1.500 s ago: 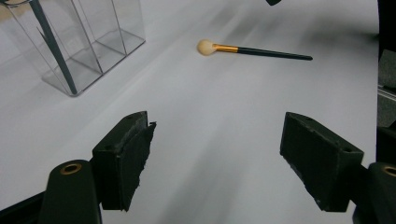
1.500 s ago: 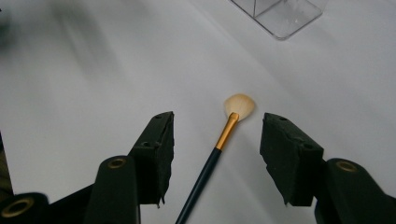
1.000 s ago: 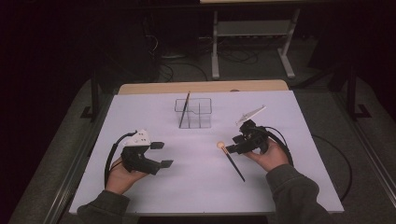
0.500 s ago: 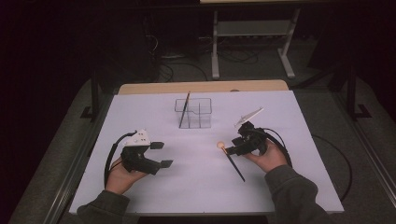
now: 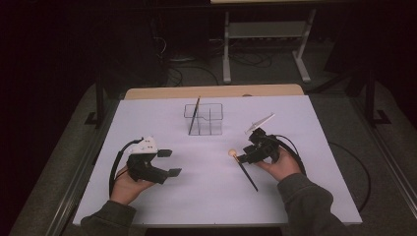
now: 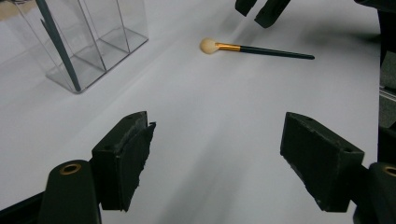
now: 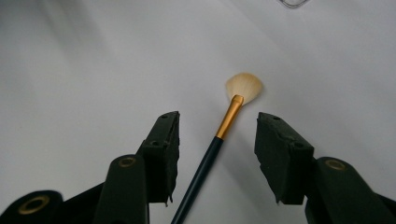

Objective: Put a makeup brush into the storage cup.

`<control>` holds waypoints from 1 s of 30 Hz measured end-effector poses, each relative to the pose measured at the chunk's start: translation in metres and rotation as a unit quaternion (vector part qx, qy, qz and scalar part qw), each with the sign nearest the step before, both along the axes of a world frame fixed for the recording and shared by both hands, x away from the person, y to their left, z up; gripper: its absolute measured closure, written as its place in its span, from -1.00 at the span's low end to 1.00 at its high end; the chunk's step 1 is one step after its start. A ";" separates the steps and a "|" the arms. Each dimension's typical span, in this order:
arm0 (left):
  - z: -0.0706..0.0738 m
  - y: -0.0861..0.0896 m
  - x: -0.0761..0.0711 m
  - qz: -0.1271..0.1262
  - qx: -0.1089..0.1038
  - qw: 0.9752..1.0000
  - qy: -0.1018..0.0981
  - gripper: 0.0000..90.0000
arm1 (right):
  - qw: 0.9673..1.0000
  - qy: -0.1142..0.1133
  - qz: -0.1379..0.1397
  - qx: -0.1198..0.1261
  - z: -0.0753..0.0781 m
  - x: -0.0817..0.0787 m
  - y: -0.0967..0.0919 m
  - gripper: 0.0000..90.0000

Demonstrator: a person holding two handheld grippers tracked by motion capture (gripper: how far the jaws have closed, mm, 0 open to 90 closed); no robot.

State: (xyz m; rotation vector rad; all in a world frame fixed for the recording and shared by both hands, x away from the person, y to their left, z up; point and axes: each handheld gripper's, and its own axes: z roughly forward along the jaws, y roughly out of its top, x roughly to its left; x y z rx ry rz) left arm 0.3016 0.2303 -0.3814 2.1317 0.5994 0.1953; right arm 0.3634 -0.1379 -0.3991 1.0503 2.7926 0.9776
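Left hand [image 5: 129,183]: comes in from the bottom edge, sleeve to the wrist, gripping its tool from below.
Left gripper [image 5: 168,162]: low over the table, jaws spread wide, nothing between them.
Right hand [image 5: 281,166]: wrapped around its tool from behind.
Right gripper [image 5: 239,157]: tilted down, jaws apart and just been closing.

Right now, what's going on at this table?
A person works two hand-held grippers over a white table. The right gripper straddles a makeup brush lying flat; its jaws have just been closing, but the pads do not touch the handle yet. The left gripper hangs open with nothing between its jaws. Farther back, a clear organizer already holds one dark stick leaning in a compartment.
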 end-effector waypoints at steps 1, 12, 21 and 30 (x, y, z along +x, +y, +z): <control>0.000 0.000 0.000 -0.001 0.000 1.000 0.000 -0.48 | 1.000 0.001 0.002 0.000 -0.001 0.000 0.001 0.11; 0.000 0.001 0.000 0.001 0.000 1.000 0.003 -0.48 | 1.000 0.012 0.008 -0.019 -0.008 0.002 0.009 0.29; -0.001 0.000 0.000 -0.002 -0.002 1.000 0.005 -0.48 | 0.999 0.020 0.008 -0.034 -0.014 0.003 0.013 0.35; -0.001 0.000 0.000 -0.001 -0.001 1.000 0.007 -0.48 | 0.998 0.032 0.006 -0.046 -0.019 0.003 0.016 0.40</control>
